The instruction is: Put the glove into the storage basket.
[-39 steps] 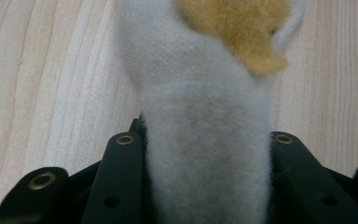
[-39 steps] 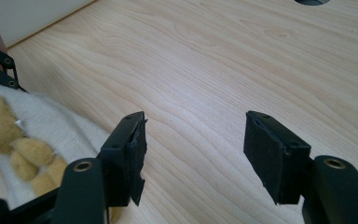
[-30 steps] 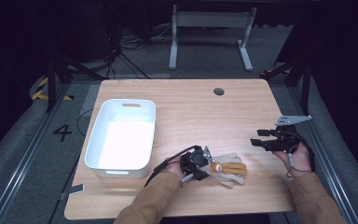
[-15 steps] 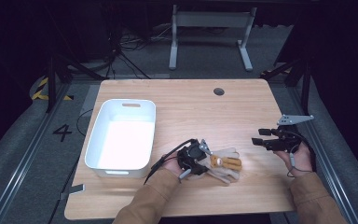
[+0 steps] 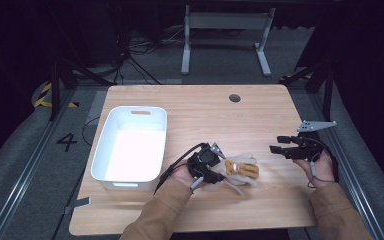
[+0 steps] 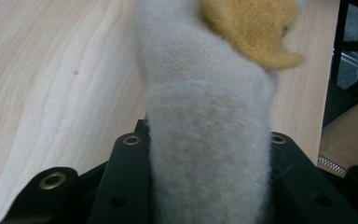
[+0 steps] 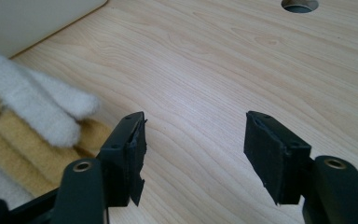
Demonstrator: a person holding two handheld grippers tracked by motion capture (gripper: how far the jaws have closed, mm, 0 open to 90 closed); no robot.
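Note:
A plush toy (image 5: 239, 170) of white and tan fur lies on the wooden table (image 5: 200, 115) near the front middle. My left gripper (image 5: 218, 167) is shut on its white end. In the left gripper view the white fur (image 6: 209, 140) is squeezed between the two black jaws and a tan part (image 6: 251, 28) lies beyond. My right gripper (image 5: 278, 149) hovers open at the right side of the table, apart from the toy. In the right gripper view its jaws (image 7: 193, 149) stand wide over bare wood, and the plush toy (image 7: 32, 116) lies to their left.
A white bin (image 5: 103, 150) stands on the left half of the table, with a corner of the bin (image 7: 37, 18) in the right gripper view. A round cable hole (image 5: 235, 98) sits near the far edge. Beyond the table are a dark floor and a metal frame.
My left gripper has drawn the plush toy slightly left and away from the front edge. The right gripper has hardly moved.

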